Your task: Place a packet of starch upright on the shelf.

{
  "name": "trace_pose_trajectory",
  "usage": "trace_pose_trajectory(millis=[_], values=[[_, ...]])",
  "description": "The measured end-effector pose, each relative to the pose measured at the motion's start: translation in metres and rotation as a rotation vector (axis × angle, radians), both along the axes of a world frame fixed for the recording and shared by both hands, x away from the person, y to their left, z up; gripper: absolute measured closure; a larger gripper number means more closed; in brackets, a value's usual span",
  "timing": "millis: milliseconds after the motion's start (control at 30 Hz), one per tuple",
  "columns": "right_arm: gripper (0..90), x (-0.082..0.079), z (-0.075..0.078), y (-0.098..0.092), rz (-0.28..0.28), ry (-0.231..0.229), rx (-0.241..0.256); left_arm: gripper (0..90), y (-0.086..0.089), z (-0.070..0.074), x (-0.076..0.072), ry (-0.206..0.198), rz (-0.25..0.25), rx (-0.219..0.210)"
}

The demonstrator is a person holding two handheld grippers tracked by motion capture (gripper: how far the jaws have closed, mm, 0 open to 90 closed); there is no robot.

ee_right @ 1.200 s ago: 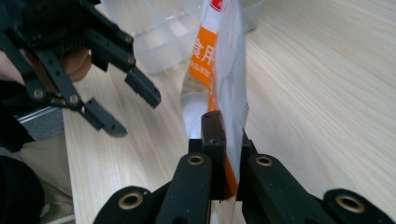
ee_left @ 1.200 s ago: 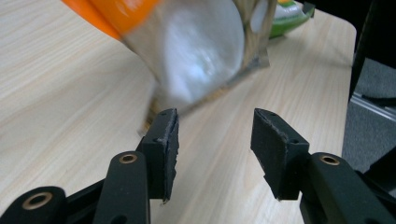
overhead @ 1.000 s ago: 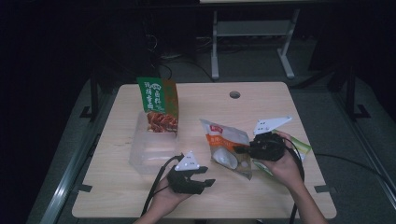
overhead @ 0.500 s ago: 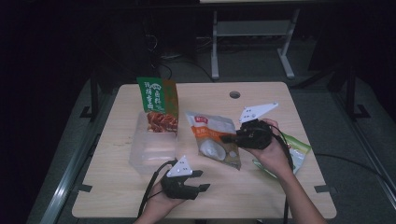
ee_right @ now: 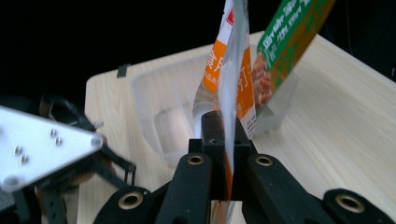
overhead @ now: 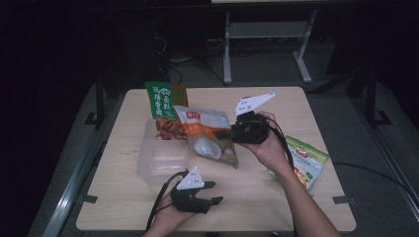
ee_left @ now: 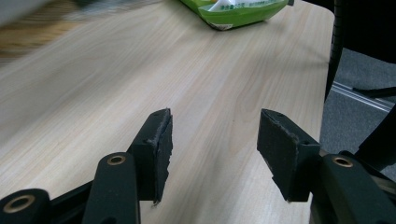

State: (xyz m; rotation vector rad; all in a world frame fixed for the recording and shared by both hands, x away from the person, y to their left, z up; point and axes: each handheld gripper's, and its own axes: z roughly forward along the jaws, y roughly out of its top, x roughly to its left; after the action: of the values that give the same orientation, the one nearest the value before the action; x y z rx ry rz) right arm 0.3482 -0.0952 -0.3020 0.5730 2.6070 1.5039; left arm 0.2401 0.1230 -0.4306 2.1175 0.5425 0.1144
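Observation:
My right gripper point(overhead: 228, 134) point(ee_right: 225, 128) is shut on the edge of an orange and white snack bag point(overhead: 207, 133) point(ee_right: 229, 84), held above the table next to a clear plastic bin point(overhead: 160, 155) point(ee_right: 170, 109). A green and orange snack bag point(overhead: 160, 106) point(ee_right: 285, 46) stands upright in the bin's far end. My left gripper point(overhead: 213, 192) point(ee_left: 215, 144) rests low near the front edge of the wooden table point(overhead: 257, 197), open, with nothing between its jaws.
A green snack bag point(overhead: 304, 160) point(ee_left: 233, 10) lies flat on the table's right side, beside the right forearm. A round hole point(overhead: 245, 100) sits in the tabletop at the back. A metal frame point(overhead: 267, 29) stands on the floor beyond the table.
The right gripper has carried the orange and white bag left and up, toward the bin. The left gripper has slid slightly left and nearer the front edge.

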Motion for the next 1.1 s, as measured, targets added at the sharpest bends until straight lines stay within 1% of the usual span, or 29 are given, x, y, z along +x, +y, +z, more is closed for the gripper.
trace_pose_trajectory(millis=[100,133,167,200,233,267,300,333,367,400,433,467,500,533,567,633,667,700,733,800,833,867,900,967,1033,1067,1100], values=[[90.0,0.006,0.002,0.008,0.013,-0.004,0.008,44.0,0.000,-0.001,0.000,0.000,-0.001,-0.001],[90.0,0.006,0.002,0.008,0.013,-0.004,0.008,44.0,0.000,-0.001,0.001,0.000,-0.002,-0.001],[90.0,0.010,0.004,0.015,0.023,-0.003,0.009,43.6,0.000,-0.002,0.002,-0.004,-0.007,0.004],[90.0,0.010,0.004,0.015,0.023,-0.003,0.009,43.6,0.000,-0.002,0.002,-0.004,-0.007,0.004],[90.0,0.013,0.005,0.018,0.033,-0.012,0.011,43.6,0.000,-0.002,0.002,-0.004,-0.007,0.004],[90.0,0.015,0.006,0.023,0.037,-0.011,0.012,43.5,0.001,-0.002,0.002,-0.002,-0.006,0.002],[90.0,0.018,0.007,0.030,0.049,-0.007,0.018,43.4,0.001,-0.002,0.002,0.002,-0.001,-0.009],[90.0,0.018,0.007,0.030,0.049,-0.007,0.018,43.4,0.001,-0.002,0.002,0.002,-0.001,-0.009],[90.0,0.021,0.008,0.035,0.056,-0.005,0.013,43.4,0.002,-0.002,0.003,-0.001,-0.005,-0.007],[90.0,0.021,0.008,0.035,0.056,-0.005,0.013,43.3,0.002,-0.002,0.003,-0.001,-0.005,-0.007],[90.0,0.024,0.009,0.042,0.064,0.000,0.016,43.3,0.003,-0.002,0.003,-0.002,-0.003,-0.008],[90.0,0.024,0.009,0.042,0.064,0.000,0.016,43.3,0.003,-0.002,0.003,-0.002,-0.003,-0.008],[90.0,0.027,0.009,0.048,0.074,0.003,0.019,43.3,0.003,-0.001,0.002,0.003,0.002,-0.018],[90.0,0.027,0.009,0.048,0.074,0.003,0.019,43.3,0.003,-0.001,0.002,0.003,0.002,-0.018],[90.0,0.030,0.009,0.055,0.080,0.001,0.023,43.3,0.004,-0.001,0.002,0.005,0.005,-0.026],[90.0,0.032,0.009,0.058,0.088,-0.002,0.019,43.3,0.004,-0.001,0.002,0.004,0.004,-0.029],[90.0,0.033,0.010,0.063,0.090,-0.007,0.020,43.2,0.004,-0.001,0.003,0.000,-0.001,-0.021],[90.0,0.036,0.010,0.069,0.098,-0.001,0.022,43.1,0.004,0.000,0.003,-0.006,-0.003,-0.021],[90.0,0.037,0.010,0.072,0.101,0.001,0.021,43.1,0.004,0.000,0.003,-0.006,-0.003,-0.021],[90.0,0.040,0.009,0.078,0.105,0.001,0.019,43.0,0.005,0.000,0.004,-0.012,-0.006,-0.022],[90.0,0.040,0.009,0.078,0.105,0.001,0.019,43.0,0.005,0.000,0.004,-0.012,-0.007,-0.021],[90.0,0.042,0.009,0.082,0.107,0.005,0.018,42.9,0.005,0.000,0.004,-0.012,-0.010,-0.018],[90.0,0.046,0.008,0.088,0.114,-0.001,0.013,42.9,0.005,0.000,0.003,-0.012,-0.011,-0.021],[90.0,0.048,0.006,0.095,0.111,0.012,0.023,42.8,0.004,0.000,0.002,-0.013,-0.013,-0.023],[90.0,0.052,0.003,0.102,0.113,0.017,0.020,42.7,0.004,0.000,0.002,-0.015,-0.019,-0.018],[90.0,0.052,0.003,0.102,0.113,0.017,0.020,42.7,0.004,0.000,0.002,-0.015,-0.019,-0.018],[90.0,0.055,0.001,0.111,0.113,0.017,0.015,42.7,0.005,0.001,0.002,-0.020,-0.021,-0.018]])
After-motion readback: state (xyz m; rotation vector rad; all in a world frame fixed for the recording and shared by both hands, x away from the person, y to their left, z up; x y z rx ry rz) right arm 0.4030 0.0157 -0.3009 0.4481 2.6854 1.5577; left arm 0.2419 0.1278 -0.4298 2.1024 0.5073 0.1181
